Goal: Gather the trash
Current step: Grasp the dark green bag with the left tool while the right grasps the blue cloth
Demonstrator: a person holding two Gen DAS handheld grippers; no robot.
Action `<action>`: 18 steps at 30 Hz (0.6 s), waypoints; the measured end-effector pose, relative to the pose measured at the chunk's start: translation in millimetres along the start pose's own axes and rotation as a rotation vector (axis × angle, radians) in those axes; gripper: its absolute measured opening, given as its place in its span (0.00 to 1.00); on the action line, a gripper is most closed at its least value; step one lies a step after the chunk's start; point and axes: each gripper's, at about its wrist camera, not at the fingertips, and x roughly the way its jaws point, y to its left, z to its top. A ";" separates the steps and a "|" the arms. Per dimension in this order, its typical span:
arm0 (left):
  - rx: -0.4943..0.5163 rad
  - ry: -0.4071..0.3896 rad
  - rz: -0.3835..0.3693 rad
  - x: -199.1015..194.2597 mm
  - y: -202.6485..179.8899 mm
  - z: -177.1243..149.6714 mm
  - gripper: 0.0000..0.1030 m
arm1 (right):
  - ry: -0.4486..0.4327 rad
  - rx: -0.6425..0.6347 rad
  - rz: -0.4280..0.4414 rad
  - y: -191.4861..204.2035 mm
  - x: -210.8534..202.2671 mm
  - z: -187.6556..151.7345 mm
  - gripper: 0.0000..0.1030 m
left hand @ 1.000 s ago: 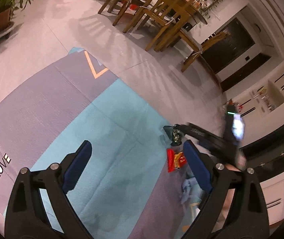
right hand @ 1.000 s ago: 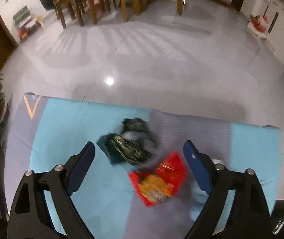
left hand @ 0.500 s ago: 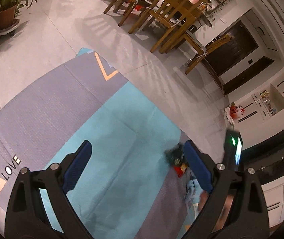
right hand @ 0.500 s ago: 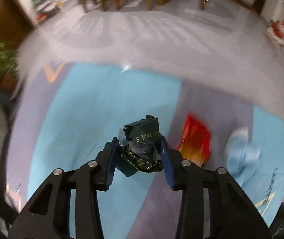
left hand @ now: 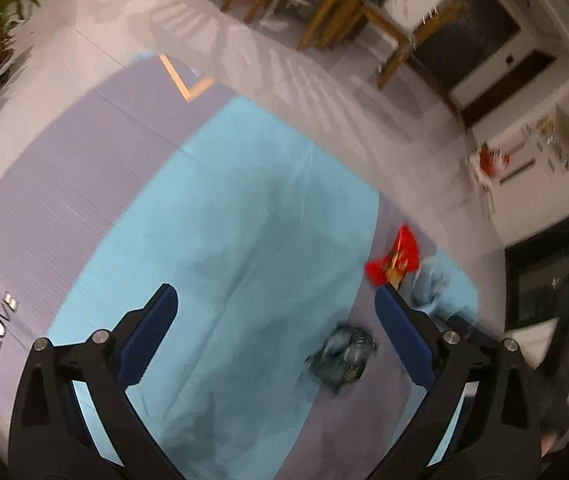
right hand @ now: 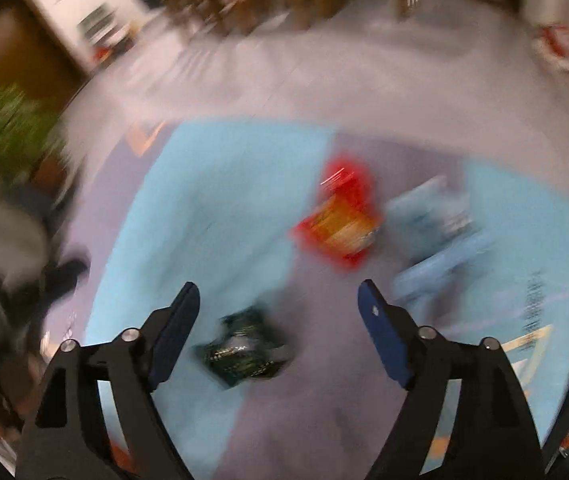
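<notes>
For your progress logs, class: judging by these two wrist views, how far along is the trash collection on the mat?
Nothing looks collected: no bin shows. In hand: neither gripper holds anything. The right gripper has just been opening, and the dark wrapper lies on the mat between its fingers; the left gripper is open. Left: dark wrapper, red snack bag, pale blue wrapper.

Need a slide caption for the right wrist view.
Open right gripper above dark wrapper on mat.
</notes>
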 end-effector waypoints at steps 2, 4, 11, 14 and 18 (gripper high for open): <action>0.031 0.053 0.004 16.8 -9.9 -7.0 0.96 | -0.033 0.073 -0.096 -27.2 2.2 14.2 0.80; 0.062 0.087 -0.007 30.1 -23.1 -15.0 0.96 | -0.039 0.150 -0.164 -55.4 12.0 28.5 0.80; 0.236 0.190 0.025 67.3 -64.1 -45.6 0.96 | 0.092 0.283 -0.129 -97.2 68.1 55.2 0.80; 0.277 0.218 0.040 78.5 -70.4 -56.9 0.96 | 0.121 0.226 -0.193 -88.8 83.8 53.4 0.80; 0.268 0.230 0.042 87.1 -68.4 -63.4 0.89 | 0.160 0.174 -0.209 -88.9 94.2 40.5 0.61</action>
